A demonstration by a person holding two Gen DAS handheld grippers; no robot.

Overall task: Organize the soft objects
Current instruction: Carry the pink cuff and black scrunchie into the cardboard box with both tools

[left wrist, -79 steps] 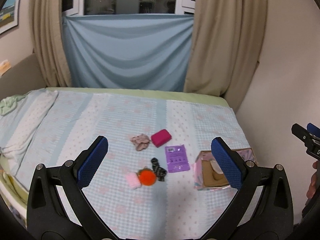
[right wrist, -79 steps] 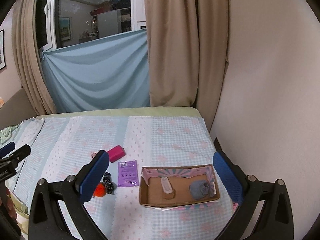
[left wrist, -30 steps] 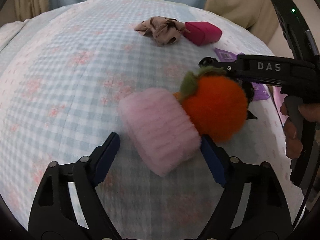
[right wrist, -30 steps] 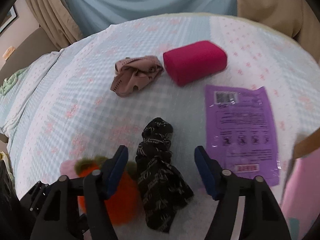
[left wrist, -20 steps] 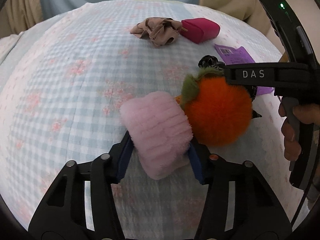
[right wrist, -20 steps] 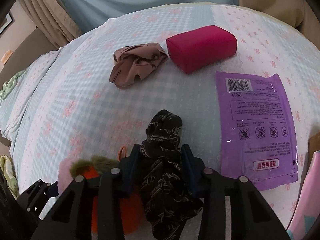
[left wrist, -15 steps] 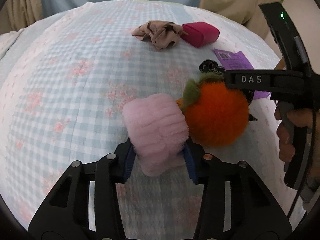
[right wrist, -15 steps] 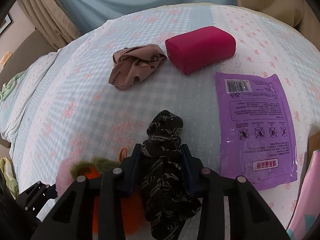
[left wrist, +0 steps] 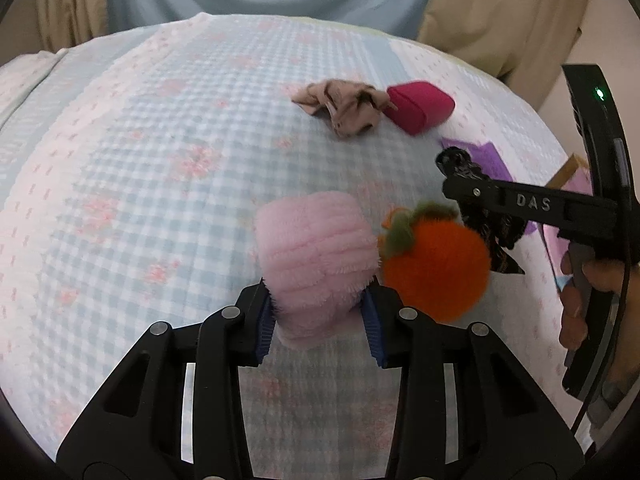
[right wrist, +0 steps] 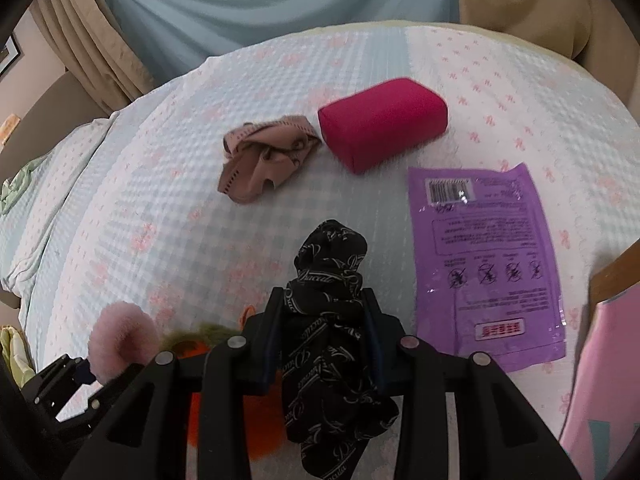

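A fluffy pink soft piece (left wrist: 316,248) sits between the blue pads of my left gripper (left wrist: 320,320). The jaws are closing and the pads press into its sides, holding it just above the checked bedsheet (left wrist: 160,200). Beside it on the right lies an orange plush fruit (left wrist: 436,268) with a green top. My right gripper (right wrist: 324,340) is shut on a black patterned cloth (right wrist: 328,320), which bunches between the pads and hangs below them. In the right wrist view the pink piece (right wrist: 120,340) shows at lower left. A person's hand (left wrist: 580,292) holds the right gripper.
Farther back on the bed lie a crumpled beige cloth (right wrist: 264,160) and a magenta soft block (right wrist: 384,124). A flat purple packet (right wrist: 488,264) lies right of the black cloth. A pink cardboard box (right wrist: 608,360) stands at the right edge. Curtains hang behind the bed.
Both grippers have closed from open: the left onto the pink piece, which has risen slightly off the sheet, and the right onto the black cloth.
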